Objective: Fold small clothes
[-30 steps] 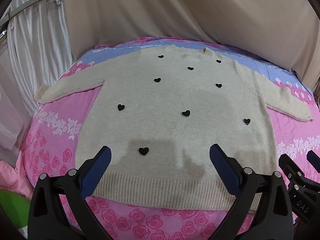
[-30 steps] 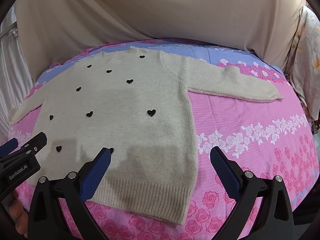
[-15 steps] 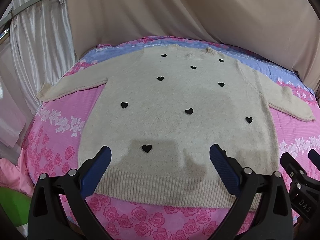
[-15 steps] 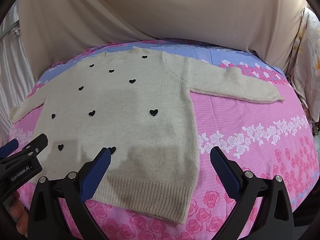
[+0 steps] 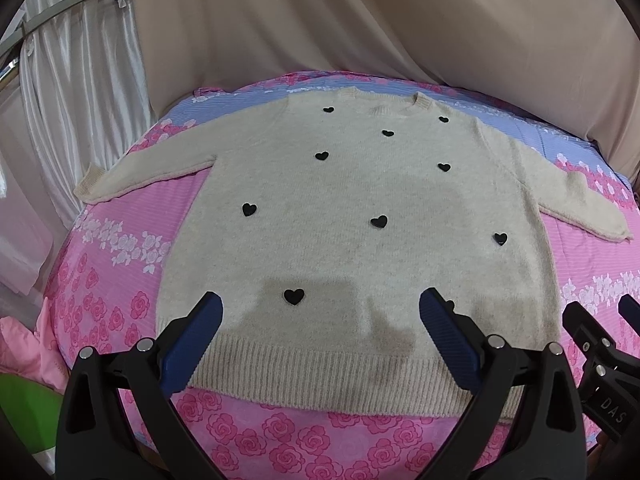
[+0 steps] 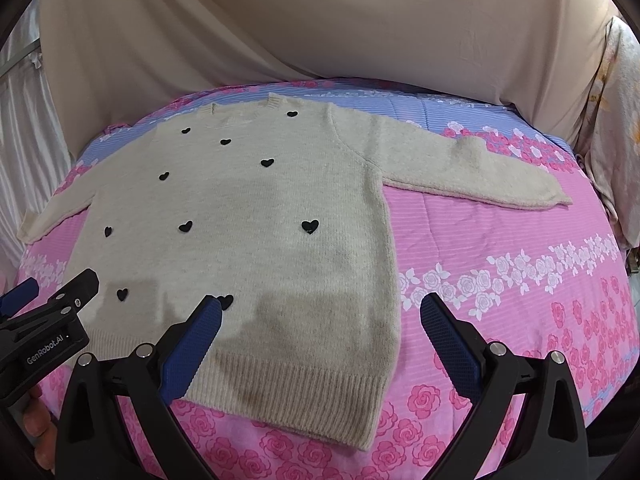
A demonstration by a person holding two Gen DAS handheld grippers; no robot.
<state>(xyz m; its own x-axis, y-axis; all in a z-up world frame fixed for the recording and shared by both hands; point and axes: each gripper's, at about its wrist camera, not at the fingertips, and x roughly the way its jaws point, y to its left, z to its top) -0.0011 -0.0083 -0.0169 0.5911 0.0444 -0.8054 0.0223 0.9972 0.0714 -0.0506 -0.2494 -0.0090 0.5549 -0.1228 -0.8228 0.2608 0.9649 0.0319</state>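
Your left gripper [image 5: 320, 330] hangs above the ribbed hem with its blue-padded fingers spread wide, holding nothing. The cream knitted sweater with small black hearts [image 5: 360, 240] lies flat, front up, sleeves out to both sides, on the pink rose-printed bedsheet [image 6: 520, 280]. Your right gripper [image 6: 320, 330] is likewise spread and empty, straddling the sweater's right hem corner.

Bed [image 5: 120, 280] covered in pink rose-print sheet, blue striped band at far edge. Cream knit sweater [image 5: 360, 240] with black hearts lies flat on it, face up, both sleeves spread left and right, ribbed hem near.
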